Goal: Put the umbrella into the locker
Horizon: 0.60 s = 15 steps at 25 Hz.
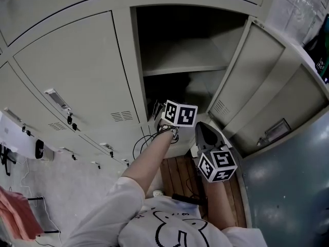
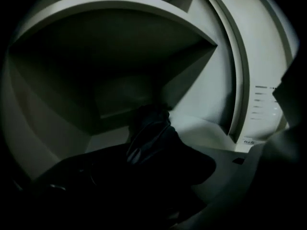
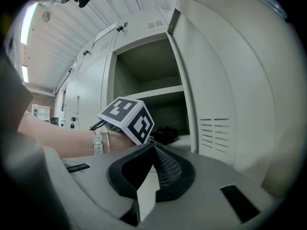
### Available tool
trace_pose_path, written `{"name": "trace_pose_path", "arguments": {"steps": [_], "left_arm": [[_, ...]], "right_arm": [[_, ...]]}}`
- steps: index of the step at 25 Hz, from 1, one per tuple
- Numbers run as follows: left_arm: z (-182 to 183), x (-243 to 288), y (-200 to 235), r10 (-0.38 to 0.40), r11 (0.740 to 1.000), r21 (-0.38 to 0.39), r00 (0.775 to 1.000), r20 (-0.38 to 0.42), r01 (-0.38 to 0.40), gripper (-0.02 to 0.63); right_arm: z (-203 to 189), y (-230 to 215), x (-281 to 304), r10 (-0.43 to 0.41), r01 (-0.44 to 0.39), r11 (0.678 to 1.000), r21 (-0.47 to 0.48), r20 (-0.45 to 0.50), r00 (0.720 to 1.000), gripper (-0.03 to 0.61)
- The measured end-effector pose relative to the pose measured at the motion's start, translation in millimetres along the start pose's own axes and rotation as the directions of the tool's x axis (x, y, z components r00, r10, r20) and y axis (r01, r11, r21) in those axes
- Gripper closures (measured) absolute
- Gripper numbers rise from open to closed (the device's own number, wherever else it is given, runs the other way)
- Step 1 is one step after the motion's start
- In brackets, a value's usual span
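Note:
The locker stands open with a shelf across its middle. The umbrella, dark and folded, lies on the floor of the lower compartment, and in the right gripper view the umbrella shows just past the left marker cube. My left gripper reaches into that lower compartment. Its jaws are black shapes in the gloom right by the umbrella, and whether they touch it is hidden. My right gripper hangs outside the locker in front of the opening, its jaws meeting at the tips with nothing between them. In the head view the right gripper sits right of the left arm.
The locker door swings out to the right, close beside my right gripper. Closed lockers with padlocks fill the left. Below are wooden floor slats, a dark cable and a red cloth.

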<state>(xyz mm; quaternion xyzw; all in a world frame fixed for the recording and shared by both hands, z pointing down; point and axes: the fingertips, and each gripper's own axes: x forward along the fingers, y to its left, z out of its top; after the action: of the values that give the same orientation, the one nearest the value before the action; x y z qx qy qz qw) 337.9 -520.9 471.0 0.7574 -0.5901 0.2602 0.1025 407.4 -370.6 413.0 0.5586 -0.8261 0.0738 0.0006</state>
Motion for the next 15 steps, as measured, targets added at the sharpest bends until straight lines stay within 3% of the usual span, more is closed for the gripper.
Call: {"name": "trace_pose_path", "arguments": {"steps": [5, 10, 15], "left_arm": [[-1, 16, 1, -0.008, 0.999, 0.047, 0.996, -0.086, 0.012, 0.291], [-2, 21, 0, -0.028, 0.998, 0.056, 0.995, -0.100, 0.033, 0.271], [-4, 20, 9, -0.038, 0.999, 0.027, 0.994, -0.104, 0.041, 0.164]], "right_arm": [[-4, -6, -1, -0.020, 0.020, 1.000, 0.024, -0.007, 1.000, 0.552], [-4, -7, -2, -0.030, 0.030, 0.999, 0.036, -0.010, 1.000, 0.552], [-1, -3, -3, -0.031, 0.031, 0.999, 0.038, -0.005, 1.000, 0.552]]}}
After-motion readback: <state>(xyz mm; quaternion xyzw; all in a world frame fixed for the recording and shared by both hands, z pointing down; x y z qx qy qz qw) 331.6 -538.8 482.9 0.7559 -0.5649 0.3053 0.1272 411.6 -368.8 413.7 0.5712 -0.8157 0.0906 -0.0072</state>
